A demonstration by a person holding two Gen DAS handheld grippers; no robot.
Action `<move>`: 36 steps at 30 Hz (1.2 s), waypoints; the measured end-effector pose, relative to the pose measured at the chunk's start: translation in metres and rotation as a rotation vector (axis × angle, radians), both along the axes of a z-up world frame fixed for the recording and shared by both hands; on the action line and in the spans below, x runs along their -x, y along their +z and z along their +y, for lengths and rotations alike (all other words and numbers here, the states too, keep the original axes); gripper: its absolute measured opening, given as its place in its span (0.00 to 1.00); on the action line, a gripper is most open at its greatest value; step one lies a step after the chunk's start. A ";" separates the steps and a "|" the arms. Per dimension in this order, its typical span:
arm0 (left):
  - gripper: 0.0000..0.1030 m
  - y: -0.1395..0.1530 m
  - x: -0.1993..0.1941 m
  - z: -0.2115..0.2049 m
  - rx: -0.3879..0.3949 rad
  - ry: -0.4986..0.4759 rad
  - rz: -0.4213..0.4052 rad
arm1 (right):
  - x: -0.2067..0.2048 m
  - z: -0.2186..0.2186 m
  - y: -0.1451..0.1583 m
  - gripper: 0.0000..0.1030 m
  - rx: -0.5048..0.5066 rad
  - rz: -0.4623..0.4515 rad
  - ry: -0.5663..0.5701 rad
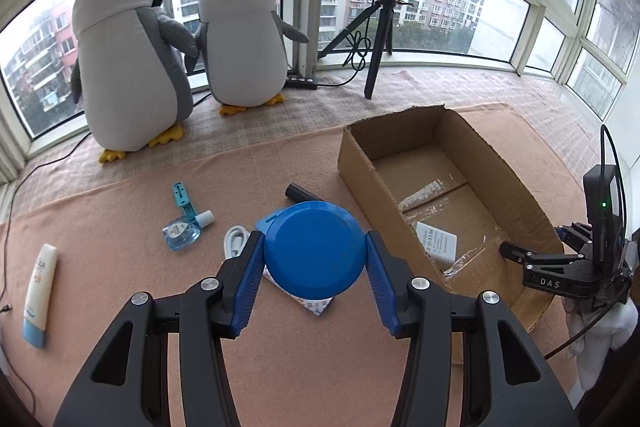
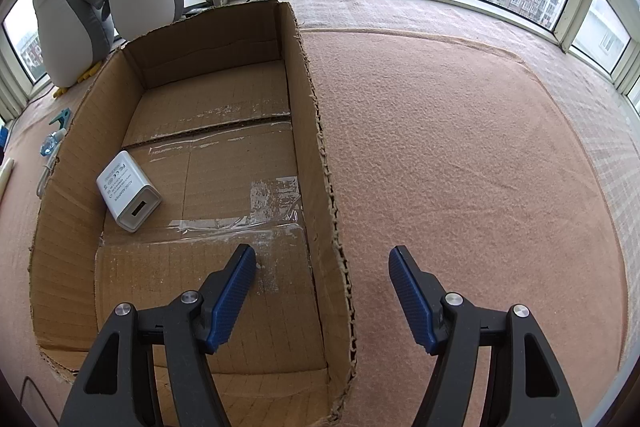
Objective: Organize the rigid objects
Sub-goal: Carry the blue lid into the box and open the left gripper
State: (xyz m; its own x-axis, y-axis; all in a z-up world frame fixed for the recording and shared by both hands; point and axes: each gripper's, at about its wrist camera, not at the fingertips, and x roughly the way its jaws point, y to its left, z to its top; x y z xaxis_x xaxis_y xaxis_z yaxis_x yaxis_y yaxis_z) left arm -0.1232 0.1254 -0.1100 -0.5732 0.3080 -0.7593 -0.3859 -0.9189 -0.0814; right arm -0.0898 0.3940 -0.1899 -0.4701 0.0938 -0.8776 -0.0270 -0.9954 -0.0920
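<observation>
My left gripper (image 1: 315, 247) is shut on a round blue container (image 1: 316, 259), held above the peach cloth with its flat face toward the camera. Below it lie a white cable (image 1: 236, 241), a black cylinder (image 1: 300, 191) and a printed packet (image 1: 318, 307). An open cardboard box (image 1: 440, 163) stands to the right, and inside it lies a white charger (image 2: 128, 191). My right gripper (image 2: 322, 255) hangs open over the box's right wall (image 2: 320, 131), with nothing pressed between its pads. In the left wrist view its black finger (image 1: 516, 253) shows at the box's near right corner.
On the cloth to the left are a clear blue dropper bottle (image 1: 184, 229), a teal clip (image 1: 181, 195) and a white tube (image 1: 40, 291). Two plush penguins (image 1: 132, 59) and a ring-light tripod (image 1: 376, 39) stand by the window. Bare cloth (image 2: 460, 147) lies right of the box.
</observation>
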 end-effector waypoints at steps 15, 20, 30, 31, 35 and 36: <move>0.48 0.002 0.004 0.103 -0.021 -0.173 -0.030 | 0.000 0.000 0.001 0.64 0.004 -0.001 -0.001; 0.54 0.001 0.004 0.108 -0.027 -0.181 -0.043 | 0.001 0.000 0.002 0.64 0.005 -0.001 -0.002; 0.81 0.004 0.004 0.102 -0.032 -0.163 -0.032 | 0.001 -0.001 0.003 0.64 0.003 0.000 -0.002; 0.81 0.005 0.004 0.101 -0.033 -0.159 -0.031 | 0.001 -0.001 0.003 0.64 0.002 0.000 -0.001; 0.81 0.006 0.004 0.097 -0.035 -0.152 -0.030 | 0.002 -0.001 0.003 0.64 0.001 0.000 -0.001; 0.81 0.007 0.004 0.096 -0.034 -0.148 -0.026 | 0.001 -0.001 0.003 0.64 -0.001 0.000 -0.001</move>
